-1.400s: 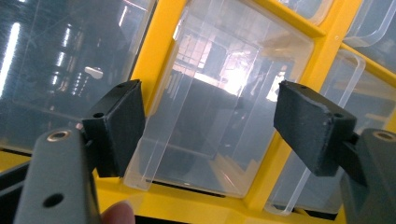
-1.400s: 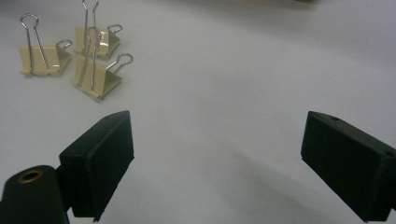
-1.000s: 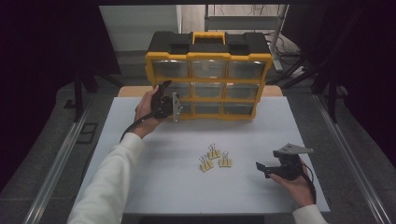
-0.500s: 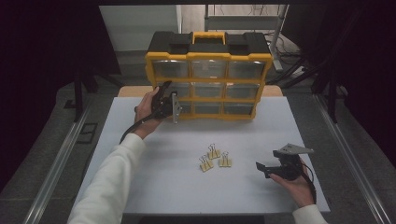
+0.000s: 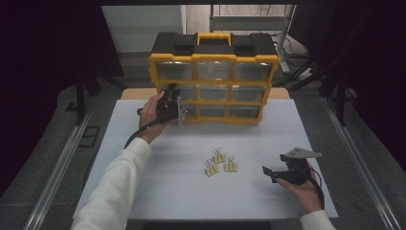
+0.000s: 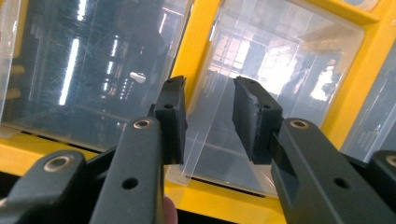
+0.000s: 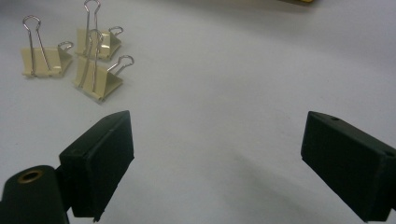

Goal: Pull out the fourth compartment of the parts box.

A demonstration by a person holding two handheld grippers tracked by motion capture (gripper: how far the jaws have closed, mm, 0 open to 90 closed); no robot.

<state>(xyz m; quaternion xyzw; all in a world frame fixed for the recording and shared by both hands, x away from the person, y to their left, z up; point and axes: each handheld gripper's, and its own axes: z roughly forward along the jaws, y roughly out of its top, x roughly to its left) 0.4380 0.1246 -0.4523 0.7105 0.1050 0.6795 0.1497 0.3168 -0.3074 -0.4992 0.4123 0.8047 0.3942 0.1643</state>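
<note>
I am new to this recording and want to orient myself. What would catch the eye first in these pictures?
First, the yellow and black drawer organizer standing at the far edge of the white table. The left gripper is at its lower left drawers; its jaws have just been closing around a clear drawer handle. Three yellow binder clips lie mid-table, left of the open right gripper.

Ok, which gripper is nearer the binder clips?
Right. The right gripper rests on the table just beside the binder clips; the left gripper is up at the drawer cabinet.

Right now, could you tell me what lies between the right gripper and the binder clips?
Only bare white table separates the right gripper from the binder clips, in the right gripper view.
</note>
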